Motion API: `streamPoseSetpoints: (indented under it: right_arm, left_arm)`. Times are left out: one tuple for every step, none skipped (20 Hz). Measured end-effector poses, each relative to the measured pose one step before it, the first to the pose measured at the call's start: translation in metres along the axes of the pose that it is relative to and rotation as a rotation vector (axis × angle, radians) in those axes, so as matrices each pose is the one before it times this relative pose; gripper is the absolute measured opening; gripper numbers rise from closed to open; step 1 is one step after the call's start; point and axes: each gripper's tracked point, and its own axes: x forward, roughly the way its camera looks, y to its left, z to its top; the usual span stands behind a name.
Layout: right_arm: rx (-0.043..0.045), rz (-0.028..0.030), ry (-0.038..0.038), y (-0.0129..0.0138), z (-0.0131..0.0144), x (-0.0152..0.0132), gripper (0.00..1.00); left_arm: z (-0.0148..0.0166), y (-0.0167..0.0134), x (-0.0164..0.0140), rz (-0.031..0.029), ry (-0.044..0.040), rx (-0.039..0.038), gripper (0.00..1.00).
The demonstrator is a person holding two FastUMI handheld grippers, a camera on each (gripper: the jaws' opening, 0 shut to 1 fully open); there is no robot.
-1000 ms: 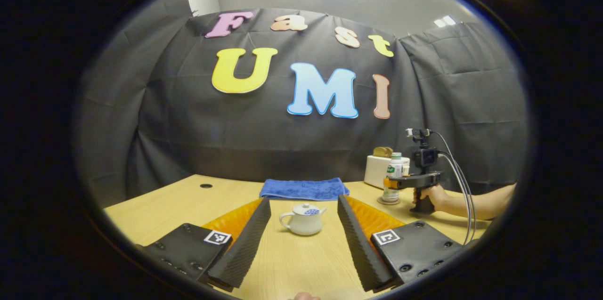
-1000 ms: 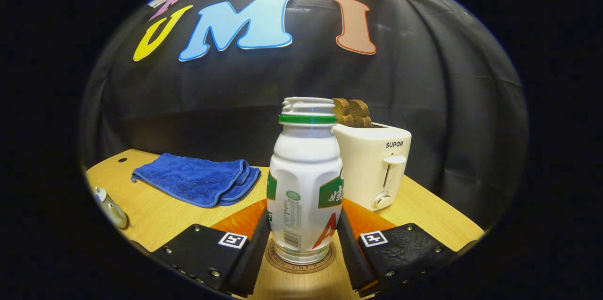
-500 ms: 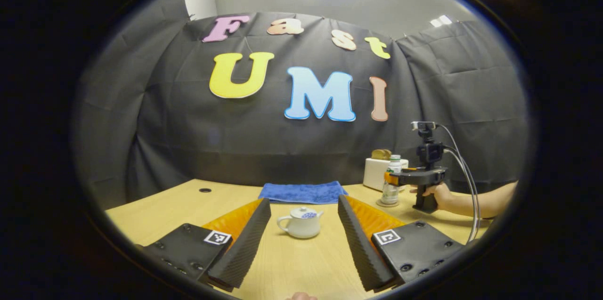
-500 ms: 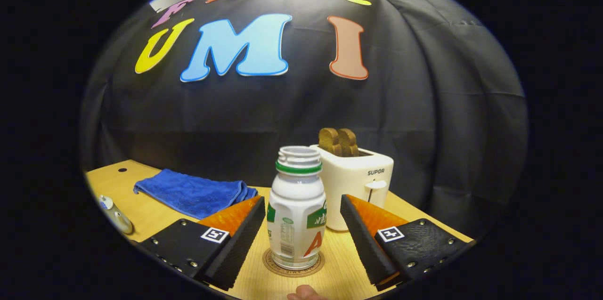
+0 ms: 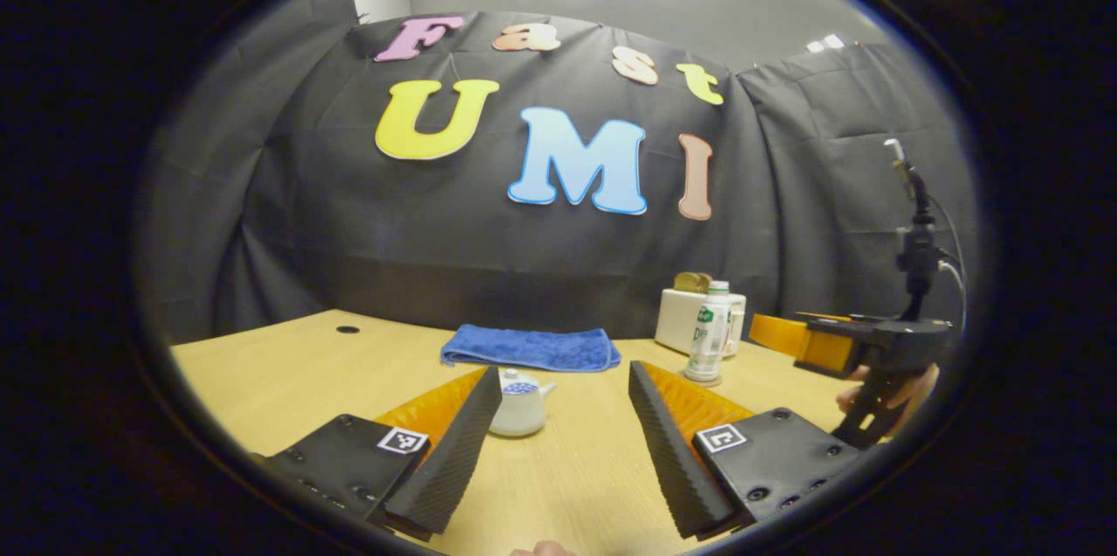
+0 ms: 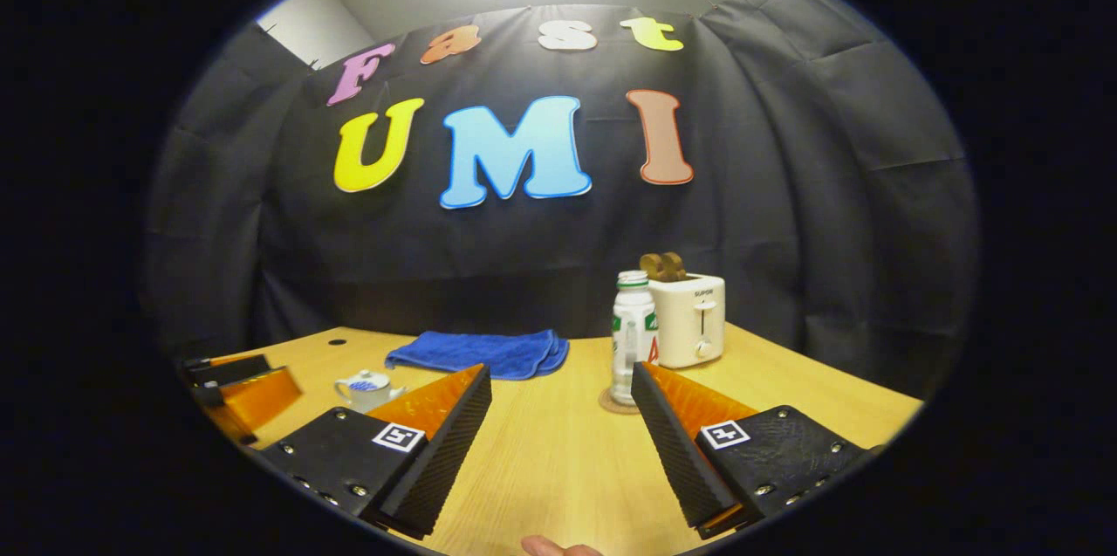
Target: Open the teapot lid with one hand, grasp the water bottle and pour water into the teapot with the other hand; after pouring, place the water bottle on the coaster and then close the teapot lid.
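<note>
The white teapot (image 5: pixel 519 410) sits on the table with its lid on, just ahead of my left gripper (image 5: pixel 565 371) and close to its left finger. That gripper is open and holds nothing. The white water bottle (image 6: pixel 633 338), uncapped, stands upright on the round coaster (image 6: pixel 618 401). My right gripper (image 6: pixel 562 370) is open and well back from the bottle, which lines up with its right finger. In the left gripper view the bottle (image 5: pixel 707 344) stands to the right, and the right gripper (image 5: pixel 798 342) hovers beyond it in a hand (image 5: pixel 890 386). The teapot (image 6: pixel 366 388) and left gripper (image 6: pixel 244 381) show at the left of the right gripper view.
A white toaster (image 6: pixel 689 331) with bread slices stands right behind the bottle. A folded blue towel (image 6: pixel 480 353) lies at the back middle of the wooden table (image 6: pixel 558 469). A small hole (image 5: pixel 347 330) marks the table's far left.
My right gripper has opened off the bottle and drawn far back, leaving it on the coaster. My left gripper has shifted, so the teapot now lies by its left finger.
</note>
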Motion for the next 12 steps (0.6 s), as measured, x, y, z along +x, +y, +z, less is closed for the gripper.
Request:
streamPoseSetpoints:
  right_arm:
    - [0.02085,0.01295,0.02333,0.00919,-0.01209,-0.00922,0.99]
    - [0.03368,0.02876,0.02818,0.01604,-0.01442,-0.00833,0.99]
    - [0.01696,0.01552,0.02398,0.01195,-0.01019,-0.00522,0.99]
    - [-0.01267,0.00036,0.00921,0.00471,-0.00614,-0.00239,0.99]
    - [-0.02791,-0.01378,0.00722,0.00262,-0.00305,-0.00124,0.99]
    - [-0.03113,-0.00841,-0.02605,0.00241,0.00622,-0.00433,1.00]
    - [-0.03551,-0.02491,-0.02327,0.00065,0.00090,-0.00217,0.99]
    - [-0.03133,-0.04848,0.00706,-0.01153,-0.00259,0.00579,0.97]
    - [0.01316,-0.01716,-0.00148,-0.00571,-0.00146,0.00038,0.93]
    - [-0.00084,-0.01918,-0.00395,0.00063,0.00002,-0.00142,0.95]
    - [0.00044,-0.00478,0.00379,-0.00238,-0.00034,-0.00012,0.95]
    - [-0.00099,0.00991,-0.00564,0.00156,0.00191,-0.00139,0.95]
  left_arm:
    - [-0.01981,-0.00433,-0.00094,0.00944,0.04326,0.00486,0.99]
    - [-0.00005,0.00445,-0.00960,0.03405,-0.01749,0.03580,0.99]
    - [0.00680,0.00093,-0.01076,0.02784,-0.01274,0.00707,1.00]
    - [0.00737,-0.00158,-0.00611,0.00900,-0.00712,0.01017,1.00]
    - [-0.00599,-0.00026,-0.00633,0.02962,0.00629,0.02085,1.00]
    - [0.00118,0.00253,0.00016,0.02152,0.00106,0.02324,1.00]
    - [-0.00617,0.00072,0.00048,0.02251,-0.00138,0.00463,1.00]
    - [0.00669,0.00446,0.00132,0.03377,0.00757,-0.00854,0.99]
    - [-0.00098,0.00360,0.00068,0.02103,-0.00560,-0.00267,0.99]
    - [0.00161,0.00189,0.00055,0.01253,0.00300,0.00467,0.99]
    - [-0.00166,-0.00322,0.00110,-0.00654,0.00105,-0.00017,0.99]
    - [-0.00003,-0.00654,0.00018,-0.01885,0.00018,-0.00130,0.99]
